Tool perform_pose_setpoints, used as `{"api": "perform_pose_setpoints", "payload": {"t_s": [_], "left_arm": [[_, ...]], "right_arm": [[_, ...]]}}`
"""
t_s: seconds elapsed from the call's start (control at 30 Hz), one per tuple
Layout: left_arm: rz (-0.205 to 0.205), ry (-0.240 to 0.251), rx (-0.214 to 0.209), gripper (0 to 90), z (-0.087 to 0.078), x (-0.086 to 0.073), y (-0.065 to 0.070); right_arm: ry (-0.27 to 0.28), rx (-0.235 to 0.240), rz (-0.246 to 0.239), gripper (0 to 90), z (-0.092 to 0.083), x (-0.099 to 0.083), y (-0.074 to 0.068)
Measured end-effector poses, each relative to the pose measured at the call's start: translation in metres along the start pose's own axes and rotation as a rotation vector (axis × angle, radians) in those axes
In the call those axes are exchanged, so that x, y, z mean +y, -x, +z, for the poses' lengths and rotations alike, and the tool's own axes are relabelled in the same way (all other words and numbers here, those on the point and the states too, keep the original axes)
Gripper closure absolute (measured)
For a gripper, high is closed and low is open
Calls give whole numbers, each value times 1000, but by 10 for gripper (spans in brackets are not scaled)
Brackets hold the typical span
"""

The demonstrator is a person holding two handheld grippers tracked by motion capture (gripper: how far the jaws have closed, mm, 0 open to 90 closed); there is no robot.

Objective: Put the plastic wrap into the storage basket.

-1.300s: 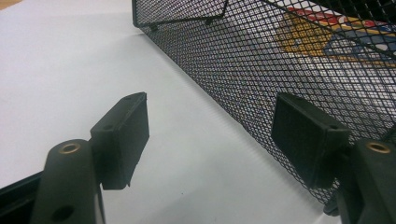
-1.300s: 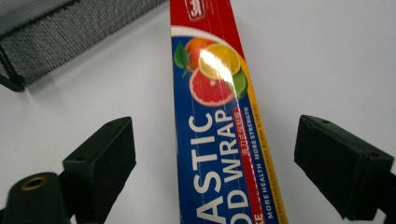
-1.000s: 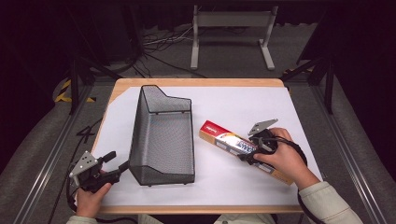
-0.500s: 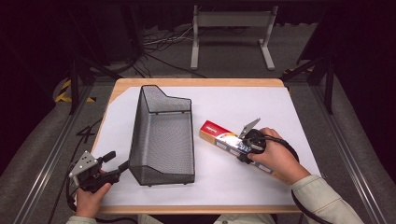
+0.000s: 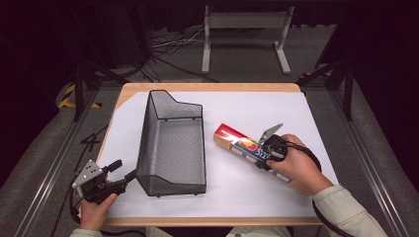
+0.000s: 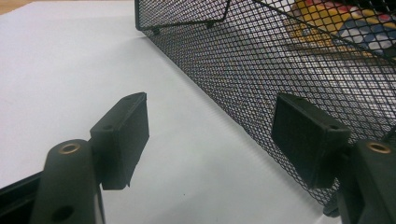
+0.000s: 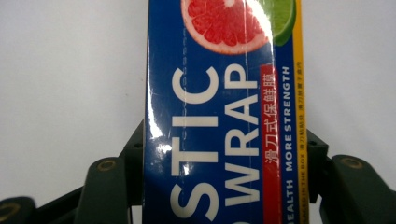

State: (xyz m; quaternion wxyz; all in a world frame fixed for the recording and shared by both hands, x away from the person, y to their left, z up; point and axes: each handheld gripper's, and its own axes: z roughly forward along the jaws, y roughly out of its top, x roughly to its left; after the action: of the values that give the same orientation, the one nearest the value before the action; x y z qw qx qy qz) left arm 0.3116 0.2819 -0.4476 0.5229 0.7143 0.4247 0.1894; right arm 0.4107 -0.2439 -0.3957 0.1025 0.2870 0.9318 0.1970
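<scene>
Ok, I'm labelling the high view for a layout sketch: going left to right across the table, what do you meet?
Left gripper → black mesh basket → plastic wrap box → right gripper, its jaws astride the box and just closed in on it, with the person's hand behind it.

The right hand [image 5: 295, 165] covers the middle of the plastic wrap box [image 5: 237, 143] in the high view. In the right gripper view the box runs off the top and bottom edges, so both its ends are cut off, and its small print is too tiny to read. In the left gripper view something colourful shows blurred through the mesh basket [image 6: 289, 60]
</scene>
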Motion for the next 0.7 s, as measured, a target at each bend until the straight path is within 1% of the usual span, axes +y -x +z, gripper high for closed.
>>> {"api": "perform_pose_setpoints", "payload": {"t_s": [0.13, 0.27, 0.43, 0.53, 0.7], "left_arm": [[-1, 1, -1, 285, 0, 0, 0], [0, 0, 5, 285, 0, 0, 0], [0, 1, 7, 285, -1, 0, 0], [1, 0, 7, 285, -1, 0, 0], [-2, 2, 7, 285, -1, 0, 0]], "right_arm": [[36, -10, 21, 409, -16, 0, 2], [78, -7, 44, 408, -29, 0, 3], [124, -21, 52, 407, -43, 2, 5], [146, -24, 61, 407, -49, 3, 6], [158, -16, 73, 406, -59, 7, 5]]}}
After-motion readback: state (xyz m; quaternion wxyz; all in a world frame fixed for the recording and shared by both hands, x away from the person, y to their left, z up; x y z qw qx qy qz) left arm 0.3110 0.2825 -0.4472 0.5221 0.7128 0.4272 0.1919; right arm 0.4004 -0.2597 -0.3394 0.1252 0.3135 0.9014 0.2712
